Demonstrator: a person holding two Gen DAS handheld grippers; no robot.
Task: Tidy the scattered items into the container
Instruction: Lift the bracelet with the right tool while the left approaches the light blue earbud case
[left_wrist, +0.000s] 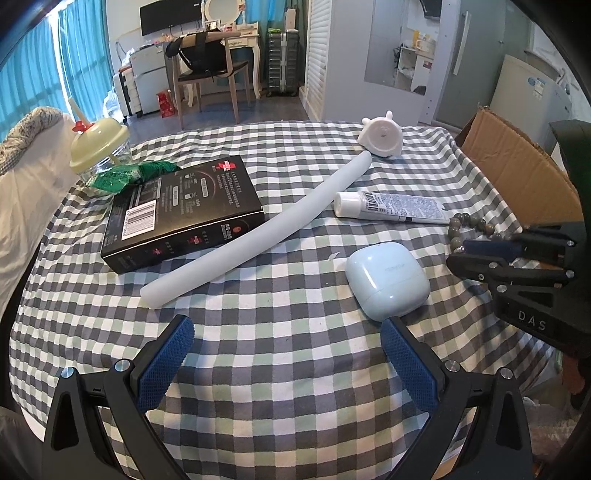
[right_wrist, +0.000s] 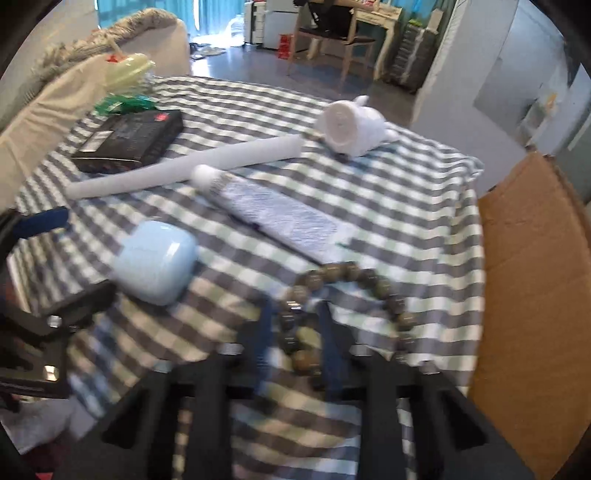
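Observation:
On the checked tablecloth (left_wrist: 288, 369) lie a black box (left_wrist: 181, 210), a long pale foam tube (left_wrist: 266, 225), a white cream tube (left_wrist: 391, 208), a light blue earbud case (left_wrist: 388, 280), a white rabbit-shaped gadget (left_wrist: 382, 137) and a green-brown bead bracelet (right_wrist: 347, 291). My right gripper (right_wrist: 295, 325) is closed around the near side of the bracelet; it also shows in the left wrist view (left_wrist: 461, 251). My left gripper (left_wrist: 288, 354) is open and empty, just short of the earbud case. The cardboard box (right_wrist: 532, 295) stands at the right.
A lidded glass cup with a straw (left_wrist: 98, 151) and a green packet (left_wrist: 133, 175) sit at the table's far left. A sofa (left_wrist: 26, 177) borders the left edge. Chair, desk and suitcases stand beyond the table.

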